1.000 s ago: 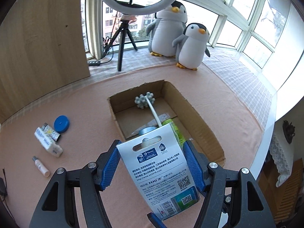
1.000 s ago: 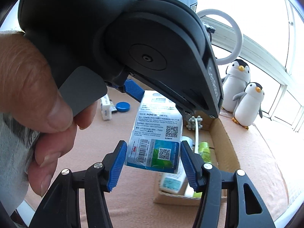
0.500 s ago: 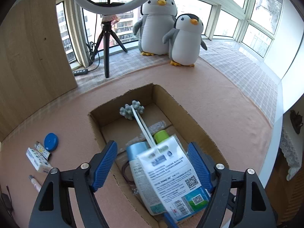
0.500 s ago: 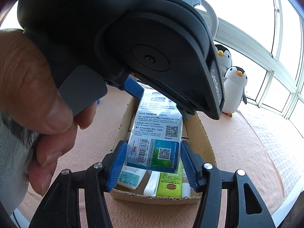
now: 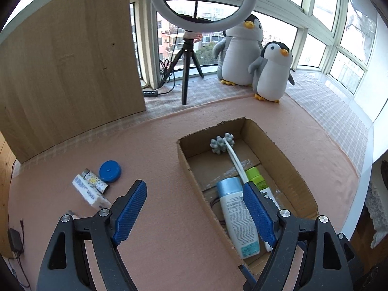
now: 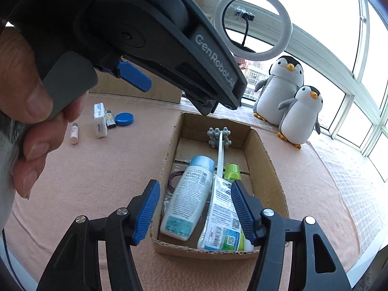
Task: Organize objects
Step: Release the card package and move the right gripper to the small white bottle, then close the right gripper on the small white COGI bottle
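Brown corrugated cardboard box [image 5: 278,143] fills the left wrist view, and it is already well stocked: a white plastic bottle with a pale blue cap [image 5: 236,213], a lime-green tube [image 5: 257,177] and a white-handled massage stick with a grey knobbly head [image 5: 222,143] lie inside. The left gripper [image 5: 194,213] has just been opening its jaws and hangs over the pink cloth beside the box with nothing between them. Left to tidy, out on the cloth: a round blue lid [image 5: 110,171], a white tissue pack [image 5: 91,194] and a small patterned lighter [image 5: 95,183], bunched close together.

Over to the right wrist view. The right gripper [image 6: 195,213] has just been easing apart, and the flat white printed packet [image 6: 222,218] leans in the box against the bottle, apparently released, though the right pad sits very close to it. A small white lip-balm stick [image 6: 74,133] also waits outside. The left gripper's black body looms overhead, crowding the path; plush penguins [image 6: 288,97] and a ring light [image 6: 253,24] stand well clear.
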`<state>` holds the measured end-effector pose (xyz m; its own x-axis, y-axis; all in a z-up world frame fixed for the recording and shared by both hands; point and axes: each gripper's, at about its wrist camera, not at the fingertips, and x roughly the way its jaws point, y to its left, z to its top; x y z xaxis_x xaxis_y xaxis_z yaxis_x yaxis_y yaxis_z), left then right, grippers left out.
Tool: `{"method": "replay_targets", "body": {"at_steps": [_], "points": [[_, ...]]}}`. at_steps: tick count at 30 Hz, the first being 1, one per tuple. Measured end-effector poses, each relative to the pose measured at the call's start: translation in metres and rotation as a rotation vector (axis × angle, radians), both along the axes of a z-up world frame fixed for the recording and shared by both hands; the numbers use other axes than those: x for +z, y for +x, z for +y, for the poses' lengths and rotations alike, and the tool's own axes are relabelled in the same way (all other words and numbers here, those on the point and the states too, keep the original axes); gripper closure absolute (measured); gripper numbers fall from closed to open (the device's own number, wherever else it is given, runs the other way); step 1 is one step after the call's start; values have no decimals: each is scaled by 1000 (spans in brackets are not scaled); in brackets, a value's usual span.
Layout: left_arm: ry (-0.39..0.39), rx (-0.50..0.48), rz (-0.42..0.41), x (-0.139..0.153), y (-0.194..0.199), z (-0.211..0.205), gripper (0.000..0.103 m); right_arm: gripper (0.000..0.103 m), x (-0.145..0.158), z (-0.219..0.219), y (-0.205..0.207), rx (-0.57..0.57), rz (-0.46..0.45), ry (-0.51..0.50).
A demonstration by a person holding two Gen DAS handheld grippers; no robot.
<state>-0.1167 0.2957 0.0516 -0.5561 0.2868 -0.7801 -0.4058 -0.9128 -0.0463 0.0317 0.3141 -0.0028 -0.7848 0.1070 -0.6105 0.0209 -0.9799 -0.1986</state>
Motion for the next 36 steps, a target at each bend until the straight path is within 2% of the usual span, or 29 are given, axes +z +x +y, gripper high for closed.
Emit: {"method": "replay_targets", "body": {"at_steps": [1, 8, 11, 13, 15, 16, 20, 24, 30, 34, 36], "points": [[2, 15, 3, 1, 1, -9, 18, 46, -3, 12, -9, 6, 1, -1], [22, 115, 22, 3, 16, -80, 17, 45, 5, -24, -4, 70, -10, -4], [8, 148, 17, -4, 24, -118, 16, 42, 3, -38, -2, 92, -10, -10], [-13, 209, 25, -7, 32, -153, 16, 42, -3, -47, -7, 87, -46, -10], [-4, 291, 1, -13, 38, -196, 16, 35, -7, -56, -11, 92, -76, -58], [-2, 336, -10, -17, 42, -217, 15, 35, -11, -62, -14, 99, -97, -78], [-15, 478, -56, -36, 61, -291, 15, 35, -29, -90, -40, 183, -182, -103], [-14, 568, -91, -52, 83, -344, 15, 35, -45, -117, -68, 262, -251, -116], [26, 651, -124, -65, 107, -386, 14, 35, -72, -160, -113, 368, -335, -91], [46, 685, -142, -71, 116, -399, 13, 36, -79, -181, -146, 402, -336, -52], [54, 696, -158, -76, 120, -403, 13, 43, -81, -188, -160, 418, -338, -44]]}}
